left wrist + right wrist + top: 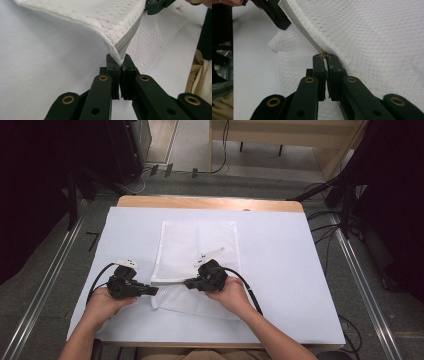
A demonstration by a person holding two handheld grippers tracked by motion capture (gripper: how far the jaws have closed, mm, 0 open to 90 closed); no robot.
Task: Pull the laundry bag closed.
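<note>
We pinch the near left corner of the mesh bag [197, 252] in our left gripper [119, 65], jaws clamped on the zipper's end. Our right gripper [325, 55] grips what looks like the zipper pull [323, 52], near the middle of the near edge. The zipper [127, 40] runs taut between them. We judge it partly drawn. The white table [280, 270] is otherwise bare; nothing blocks us.

Mesh bag [197, 245] on the table [280, 270], left hand-held gripper [154, 290] at its near-left corner, right hand-held gripper [187, 283] just beside.
</note>
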